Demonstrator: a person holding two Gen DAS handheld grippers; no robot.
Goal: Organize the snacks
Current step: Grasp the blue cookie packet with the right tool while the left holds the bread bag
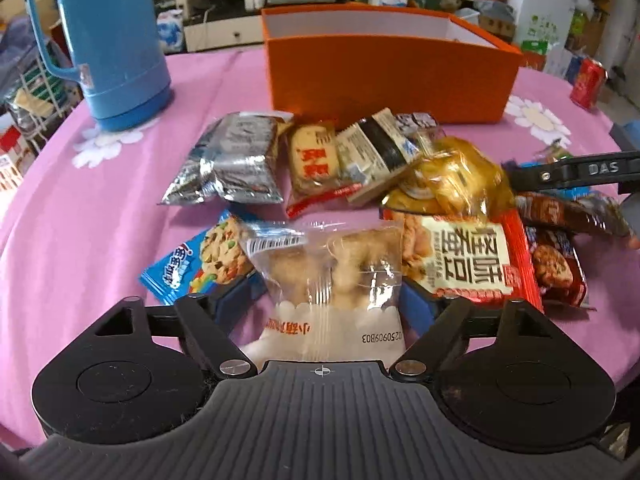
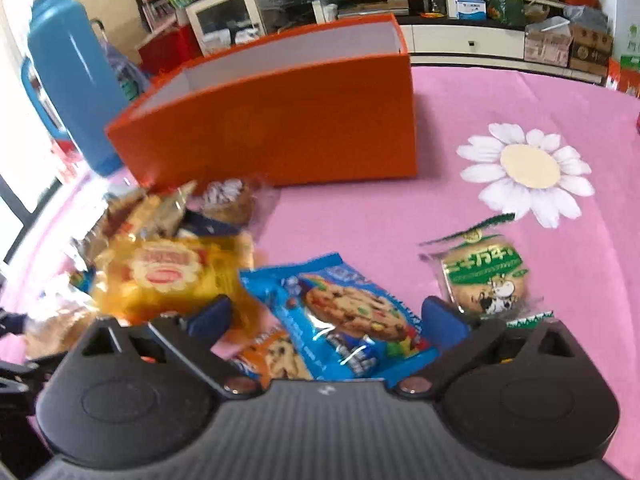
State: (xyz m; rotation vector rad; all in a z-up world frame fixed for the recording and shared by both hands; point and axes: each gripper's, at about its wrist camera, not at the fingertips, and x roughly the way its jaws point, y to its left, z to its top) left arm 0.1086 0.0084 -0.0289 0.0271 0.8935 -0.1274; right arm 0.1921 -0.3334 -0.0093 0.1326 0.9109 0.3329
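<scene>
2 sets of fingers are working the pile on the pink surface [image 1: 100,208]: your left gripper [image 1: 322,304] is straddling the clear pastry packet [image 1: 332,276], possibly pinching it, your right gripper [image 2: 326,314] spreading open around the blue cookie packet [image 2: 344,312], both facing the orange box [image 1: 384,76].

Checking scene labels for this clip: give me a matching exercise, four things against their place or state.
Things:
1. clear-wrapped pastry packet
2. blue thermos
3. green-labelled cookie packet
4. orange box

Places or states:
A. lies alone beside the daisy print, apart from the pile
B. stands upright at the table's far left
C. lies between the left gripper's fingers
D. open-topped, behind the snack pile

Pairs: 1-C, 2-B, 3-A, 4-D
</scene>
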